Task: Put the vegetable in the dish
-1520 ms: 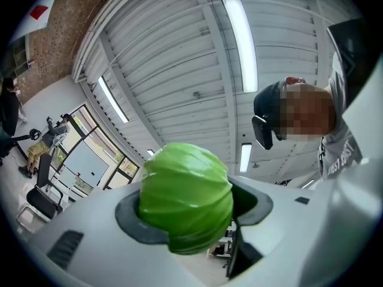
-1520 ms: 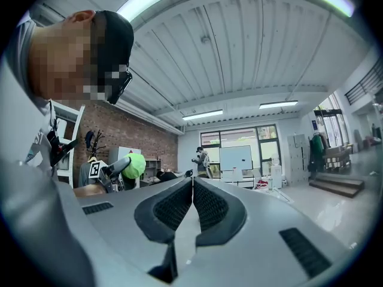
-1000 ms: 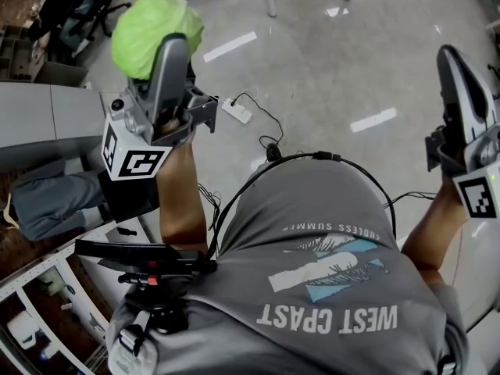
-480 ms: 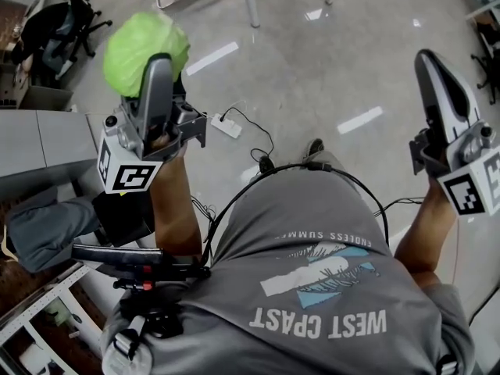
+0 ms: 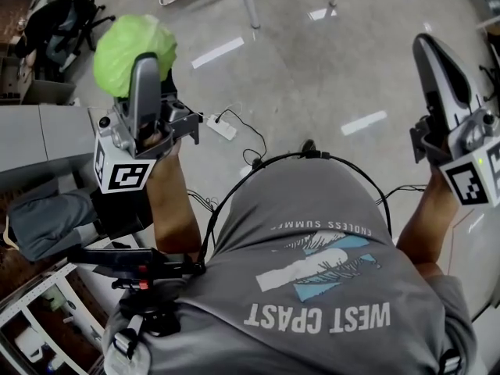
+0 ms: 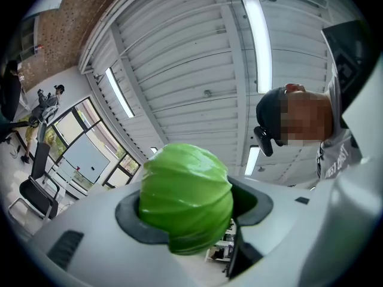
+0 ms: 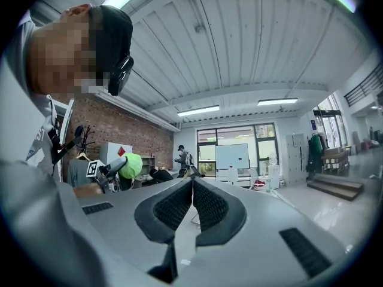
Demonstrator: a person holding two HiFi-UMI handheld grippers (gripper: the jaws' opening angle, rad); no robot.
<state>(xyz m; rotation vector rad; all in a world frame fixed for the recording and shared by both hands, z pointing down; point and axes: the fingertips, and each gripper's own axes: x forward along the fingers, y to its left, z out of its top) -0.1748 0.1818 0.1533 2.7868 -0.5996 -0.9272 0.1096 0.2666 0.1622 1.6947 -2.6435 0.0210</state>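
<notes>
A round green cabbage sits between the jaws of my left gripper, which is shut on it and raised at the upper left of the head view. In the left gripper view the cabbage fills the gap between both dark pads, with ceiling behind it. My right gripper is held up at the right; in its own view the right gripper has its ribbed pads pressed together with nothing between them. That view also shows the cabbage far off at the left. No dish shows in any view.
Below lies a glossy grey floor with a white power strip and black cables. An office chair and grey desk panels stand at the left; metal legs stand at the top. A distant person stands by a whiteboard.
Both grippers have drifted with the person across the floor, the left one sliding leftward in the head view. The cabbage stays clamped in the left gripper; the right stays shut.
</notes>
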